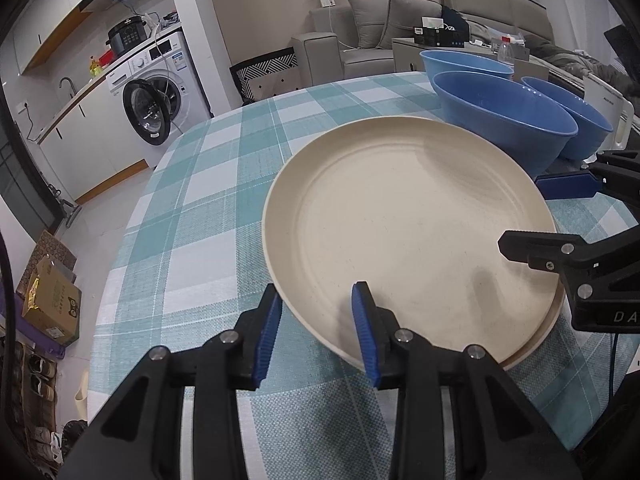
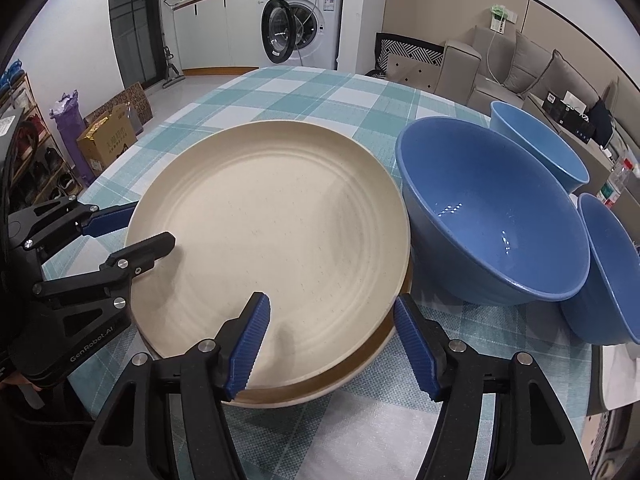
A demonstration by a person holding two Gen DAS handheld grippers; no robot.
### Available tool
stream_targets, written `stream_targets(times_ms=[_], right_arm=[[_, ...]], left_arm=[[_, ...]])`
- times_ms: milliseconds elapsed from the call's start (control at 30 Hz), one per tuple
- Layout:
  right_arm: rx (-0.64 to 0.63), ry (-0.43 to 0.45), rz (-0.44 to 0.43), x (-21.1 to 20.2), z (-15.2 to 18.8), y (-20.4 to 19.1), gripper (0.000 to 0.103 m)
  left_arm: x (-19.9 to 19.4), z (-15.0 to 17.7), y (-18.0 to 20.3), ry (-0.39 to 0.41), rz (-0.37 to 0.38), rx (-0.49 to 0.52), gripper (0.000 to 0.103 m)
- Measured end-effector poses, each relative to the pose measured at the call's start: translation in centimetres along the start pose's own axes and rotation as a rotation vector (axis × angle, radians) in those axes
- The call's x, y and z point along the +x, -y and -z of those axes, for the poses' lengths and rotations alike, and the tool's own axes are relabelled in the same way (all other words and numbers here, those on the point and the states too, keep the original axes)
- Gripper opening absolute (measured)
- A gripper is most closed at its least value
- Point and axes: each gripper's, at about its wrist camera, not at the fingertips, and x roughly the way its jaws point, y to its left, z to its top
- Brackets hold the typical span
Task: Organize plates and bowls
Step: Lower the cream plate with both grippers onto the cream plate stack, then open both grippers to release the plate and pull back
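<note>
A second cream round plate (image 2: 372,356) lies almost wholly hidden under the top cream plate (image 2: 272,232); only a sliver of rim shows. The nearest blue plastic bowl (image 2: 612,280) is cut off by the right wrist view's edge. The large blue bowl (image 1: 504,128) partly hides two blue bowls behind.

White lettering "GenRobot.AI" ran along the black body of the left gripper (image 2: 132,228) in the right wrist view. In the left wrist view the letters "DA", cut off by the frame edge, stood on the black body of the right gripper (image 1: 516,216). Print on the cardboard box (image 2: 106,140) and the washing machine (image 2: 304,20) was too small to read
</note>
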Motion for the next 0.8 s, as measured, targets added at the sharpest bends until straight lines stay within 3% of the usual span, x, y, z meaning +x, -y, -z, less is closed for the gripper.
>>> stream_targets(times_ms=[333,500,733,800], right_arm=[[-0.036,0.012,-0.024,-0.16,0.12,-0.68,0.075],[-0.036,0.010,-0.027,-0.18,0.14,-0.75,0.079],[-0.015,0.021,-0.036,-0.56,0.06,-0.19,0.087],[-0.013,0.028,-0.042,-0.75,0.05,-0.12,0.090]], left_arm=[[0.18,0.06,0.14,-0.002,0.016,0.005,0.040],[0.09,0.13,0.78,0.005,0.013,0.041,0.053],[0.03,0.07,0.40,-0.006,0.024,0.026,0.057],[0.02,-0.02,0.12,-0.009,0.027,0.013,0.063]])
